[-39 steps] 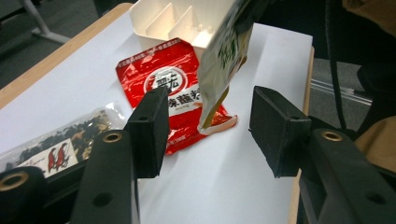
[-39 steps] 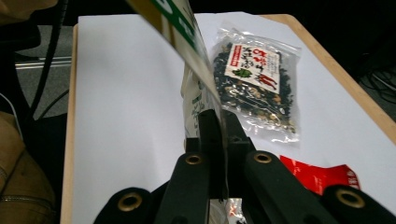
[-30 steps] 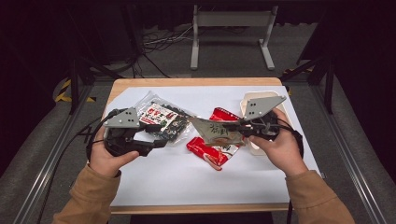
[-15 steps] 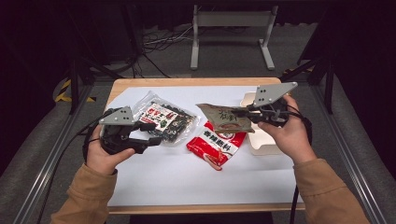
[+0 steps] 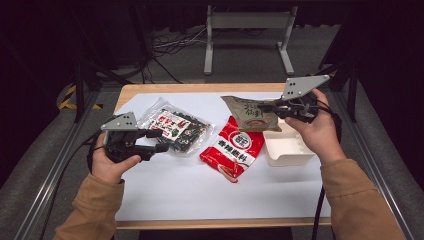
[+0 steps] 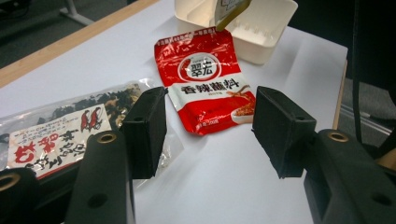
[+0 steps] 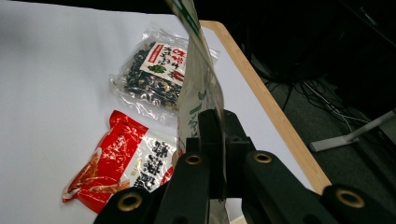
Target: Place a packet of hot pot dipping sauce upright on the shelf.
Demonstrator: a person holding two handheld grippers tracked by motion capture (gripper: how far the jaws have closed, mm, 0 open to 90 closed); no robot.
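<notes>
Lifting clear of the red sachet (image 5: 233, 148), the olive packet (image 5: 248, 114) hung pinched flat in the right tool (image 5: 278, 107), carried from mid-tabletop toward the white tray (image 5: 289, 150) just below that tool. Probably a drop into the tray next. Left tool (image 5: 159, 140) parked lower than a second before, jaws wide apart on nothing, beside the seaweed bag (image 5: 173, 126). Nothing between packet and tray.
</notes>
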